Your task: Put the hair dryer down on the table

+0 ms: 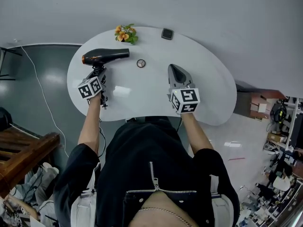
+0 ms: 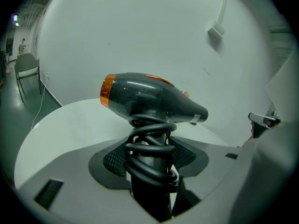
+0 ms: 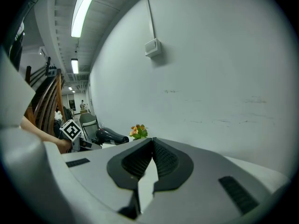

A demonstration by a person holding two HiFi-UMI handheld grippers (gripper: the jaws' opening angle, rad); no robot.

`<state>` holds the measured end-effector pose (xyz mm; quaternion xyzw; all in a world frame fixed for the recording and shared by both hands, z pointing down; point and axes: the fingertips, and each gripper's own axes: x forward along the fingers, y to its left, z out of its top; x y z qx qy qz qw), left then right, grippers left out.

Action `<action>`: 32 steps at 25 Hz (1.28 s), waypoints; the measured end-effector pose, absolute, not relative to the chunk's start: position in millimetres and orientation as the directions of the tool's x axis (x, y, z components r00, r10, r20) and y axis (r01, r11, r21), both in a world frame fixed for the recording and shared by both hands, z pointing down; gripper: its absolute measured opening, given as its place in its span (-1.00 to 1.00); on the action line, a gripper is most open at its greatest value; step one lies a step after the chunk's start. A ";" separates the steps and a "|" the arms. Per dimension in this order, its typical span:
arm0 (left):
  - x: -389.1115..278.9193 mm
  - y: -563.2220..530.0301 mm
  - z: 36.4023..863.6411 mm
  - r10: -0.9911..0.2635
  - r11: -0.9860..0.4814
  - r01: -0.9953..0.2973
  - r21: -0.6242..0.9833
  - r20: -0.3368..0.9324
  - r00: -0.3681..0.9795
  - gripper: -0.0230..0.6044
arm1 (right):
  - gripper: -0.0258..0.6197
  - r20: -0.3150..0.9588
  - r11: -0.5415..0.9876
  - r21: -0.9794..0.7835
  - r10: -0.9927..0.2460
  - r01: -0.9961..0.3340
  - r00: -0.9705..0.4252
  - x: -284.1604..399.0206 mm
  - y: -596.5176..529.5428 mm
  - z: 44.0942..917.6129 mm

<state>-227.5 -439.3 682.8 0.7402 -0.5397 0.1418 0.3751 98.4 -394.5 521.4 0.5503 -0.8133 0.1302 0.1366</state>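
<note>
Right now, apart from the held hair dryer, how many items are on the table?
3: orange flowers at the far edge, a dark square item right of them, a small round item by the hair dryer.

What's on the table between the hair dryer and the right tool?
In the head view, one small round object lies on the table between the hair dryer and the right tool; the rest is bare.

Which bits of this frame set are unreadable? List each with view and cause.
1. Whether the hair dryer touches the table: the head view looks straight down, and in the left gripper view the left hand-held gripper covers what lies beneath.
2. The dryer's handle: wrapped by the coiled cord in the left gripper view.
3. The small round item and the dark square item: too small in the head view to identify.
</note>
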 end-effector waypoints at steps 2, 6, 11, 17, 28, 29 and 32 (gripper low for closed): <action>-226.8 -442.8 687.2 -0.684 -0.129 -0.908 0.399 0.627 0.373 -0.09 | -0.93 0.371 0.358 -0.064 -0.858 -0.931 -0.356 101.4 -397.2 522.9; -224.3 -449.8 696.0 -0.672 -0.114 -0.907 0.406 0.641 0.371 -0.09 | -0.93 0.380 0.357 -0.067 -0.854 -0.932 -0.355 105.4 -402.0 526.5; -227.7 -457.4 710.2 -0.656 -0.072 -0.918 0.390 0.675 0.338 -0.09 | -0.93 0.391 0.356 -0.072 -0.849 -0.932 -0.355 107.4 -407.5 532.5; -228.1 -464.8 719.6 -0.641 -0.055 -0.932 0.358 0.703 0.308 -0.09 | -0.93 0.403 0.352 -0.077 -0.845 -0.933 -0.352 110.5 -411.6 537.5; -230.7 -469.4 733.3 -0.618 -0.018 -0.951 0.307 0.744 0.252 -0.09 | -0.93 0.418 0.342 -0.081 -0.841 -0.936 -0.344 115.6 -409.3 544.1; -230.6 -469.3 733.7 -0.617 -0.018 -0.953 0.302 0.747 0.248 -0.09 | -0.93 0.418 0.341 -0.081 -0.841 -0.936 -0.343 116.4 -408.6 544.1; -230.7 -468.4 735.0 -0.610 -0.018 -0.958 0.286 0.756 0.237 -0.09 | -0.93 0.418 0.339 -0.081 -0.842 -0.937 -0.341 117.9 -406.3 544.0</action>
